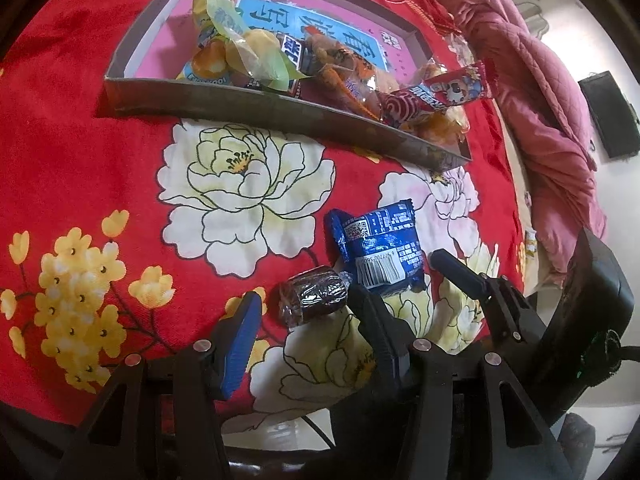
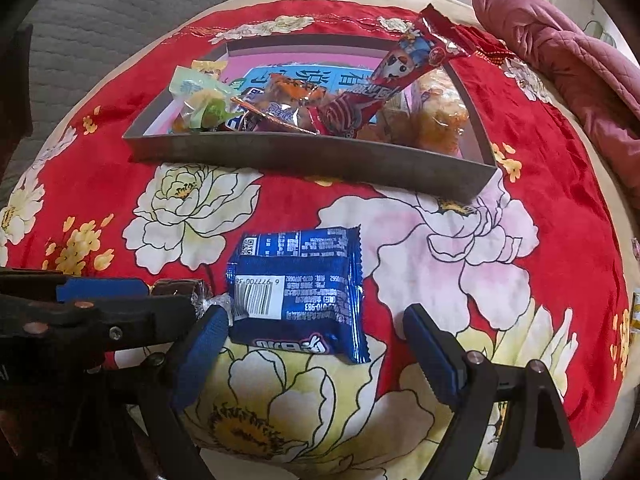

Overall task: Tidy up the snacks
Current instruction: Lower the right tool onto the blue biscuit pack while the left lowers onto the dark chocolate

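A blue foil snack packet (image 2: 300,280) lies barcode-up on the red floral cloth (image 2: 560,220). My right gripper (image 2: 316,314) stands open astride it: the left pad is at the packet's edge and the right pad stands clear. To its left lies a brown wrapped roll (image 1: 314,300), between the jaws of my open left gripper (image 1: 306,300), with a gap to the left pad. The blue packet (image 1: 380,248) shows beside one of the right gripper's fingers (image 1: 460,272). Behind them stands a shallow grey box (image 2: 300,156) with several snacks, and a long red packet (image 2: 408,64) juts over its rim.
A pink quilt (image 2: 560,52) is bunched at the right behind the cloth. Grey quilted fabric (image 2: 100,20) lies at the far left. The box (image 1: 240,104) has a pink floor, and a black screen (image 1: 608,112) hangs on the wall at the right.
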The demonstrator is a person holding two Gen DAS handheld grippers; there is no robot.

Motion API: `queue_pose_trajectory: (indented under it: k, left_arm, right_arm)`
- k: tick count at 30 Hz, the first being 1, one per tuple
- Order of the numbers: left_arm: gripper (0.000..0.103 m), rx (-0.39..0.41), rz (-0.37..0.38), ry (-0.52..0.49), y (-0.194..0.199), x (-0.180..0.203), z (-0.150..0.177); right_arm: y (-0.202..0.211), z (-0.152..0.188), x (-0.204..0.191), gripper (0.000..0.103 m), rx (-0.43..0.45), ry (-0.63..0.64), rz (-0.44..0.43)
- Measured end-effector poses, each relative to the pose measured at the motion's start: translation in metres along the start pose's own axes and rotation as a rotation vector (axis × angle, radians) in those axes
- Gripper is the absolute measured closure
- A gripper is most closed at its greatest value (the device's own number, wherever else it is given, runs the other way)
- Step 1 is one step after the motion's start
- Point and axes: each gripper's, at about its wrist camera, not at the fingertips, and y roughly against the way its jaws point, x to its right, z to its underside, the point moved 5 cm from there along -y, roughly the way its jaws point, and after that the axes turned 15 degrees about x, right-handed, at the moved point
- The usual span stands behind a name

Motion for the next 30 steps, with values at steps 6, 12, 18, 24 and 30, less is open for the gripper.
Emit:
queue_pose_trajectory:
  k: [6,12,18,24,30]
  left_arm:
    - [0.049,-0.008,-0.010,0.033,-0.006,-0.007,-0.002]
    - [0.049,-0.008,-0.016,0.046,-0.009,-0.010,-0.002]
    - [0.050,-0.012,-0.017,0.058,-0.011,-0.009,-0.003]
    - [0.054,-0.016,-0.008,0.091,-0.013,-0.016,-0.002]
    - [0.054,-0.018,-0.027,0.073,-0.015,-0.013,-0.002]
  right_arm:
    - [-0.005,-0.001,-0.001,0.014,-0.004,0.017,0.000]
    - [-0.010,-0.001,-0.001,0.014,-0.013,0.031,0.005]
    - [-0.011,-0.002,-0.001,0.016,-0.008,0.035,0.005]
    - [-0.010,-0.005,0.010,0.025,0.013,0.010,0.040]
    - [-0.015,-0.008,0.013,0.028,0.023,0.019,0.034]
